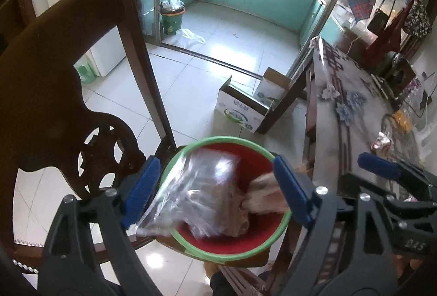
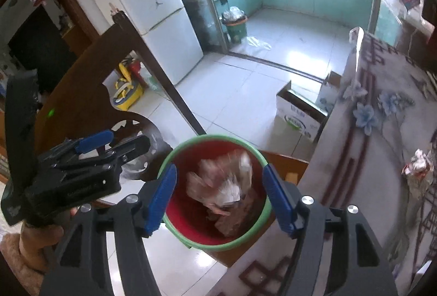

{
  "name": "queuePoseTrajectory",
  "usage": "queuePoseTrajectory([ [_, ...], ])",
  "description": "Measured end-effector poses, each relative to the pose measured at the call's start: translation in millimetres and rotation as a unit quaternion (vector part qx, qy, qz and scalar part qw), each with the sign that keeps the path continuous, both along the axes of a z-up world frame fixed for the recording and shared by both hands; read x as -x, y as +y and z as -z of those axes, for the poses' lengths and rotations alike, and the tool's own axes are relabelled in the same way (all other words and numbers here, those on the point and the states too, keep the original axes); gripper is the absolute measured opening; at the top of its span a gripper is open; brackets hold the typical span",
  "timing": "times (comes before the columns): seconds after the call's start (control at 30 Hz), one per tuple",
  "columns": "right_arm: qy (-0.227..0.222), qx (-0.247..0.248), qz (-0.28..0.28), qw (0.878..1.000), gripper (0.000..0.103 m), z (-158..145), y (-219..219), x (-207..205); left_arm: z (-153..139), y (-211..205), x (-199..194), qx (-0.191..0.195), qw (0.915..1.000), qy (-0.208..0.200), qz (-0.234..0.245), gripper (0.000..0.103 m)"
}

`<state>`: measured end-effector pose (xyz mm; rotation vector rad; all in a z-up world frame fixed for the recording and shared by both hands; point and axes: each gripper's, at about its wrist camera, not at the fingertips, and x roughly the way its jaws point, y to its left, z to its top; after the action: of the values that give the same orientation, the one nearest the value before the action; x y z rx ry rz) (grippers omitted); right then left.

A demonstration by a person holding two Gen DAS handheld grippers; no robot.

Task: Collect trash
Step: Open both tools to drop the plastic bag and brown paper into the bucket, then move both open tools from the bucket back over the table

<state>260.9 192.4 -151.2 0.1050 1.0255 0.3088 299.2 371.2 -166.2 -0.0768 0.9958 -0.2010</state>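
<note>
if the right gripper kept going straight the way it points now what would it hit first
Most likely the crumpled trash in the red bin, which sits directly between the open right gripper fingers; depth is hard to judge.

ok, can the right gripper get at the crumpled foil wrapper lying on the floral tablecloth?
Probably yes. The right gripper is open over the red bin; the crumpled foil wrapper lies uncovered on the tablecloth to its right, nothing between.
</note>
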Motion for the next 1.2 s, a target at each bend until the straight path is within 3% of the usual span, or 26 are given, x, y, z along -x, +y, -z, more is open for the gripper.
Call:
queuePoseTrajectory([
  [0.37,-0.026,0.001,0.025,0.999,0.064,-32.4,-36.7,27.3,-36.1,-27.0,8.7,0.019,0.9982,-0.053,0.023,0.083],
  [0.8,-0.036,-0.022,0.075,0.996,0.067,-47.2,-89.2,78.8,-48.9,-79.9,52.8,0.009,0.9962,-0.062,0.061,0.083],
  [1.03,-0.042,-0.025,0.085,0.995,0.067,-48.8,-137.0,117.6,-50.4,-131.3,86.0,0.005,0.9952,-0.062,0.075,0.083],
  [1.2,-0.033,-0.023,0.119,0.992,0.067,-46.3,-205.6,154.5,-49.3,-192.7,114.3,0.017,0.9938,-0.050,0.098,0.083],
])
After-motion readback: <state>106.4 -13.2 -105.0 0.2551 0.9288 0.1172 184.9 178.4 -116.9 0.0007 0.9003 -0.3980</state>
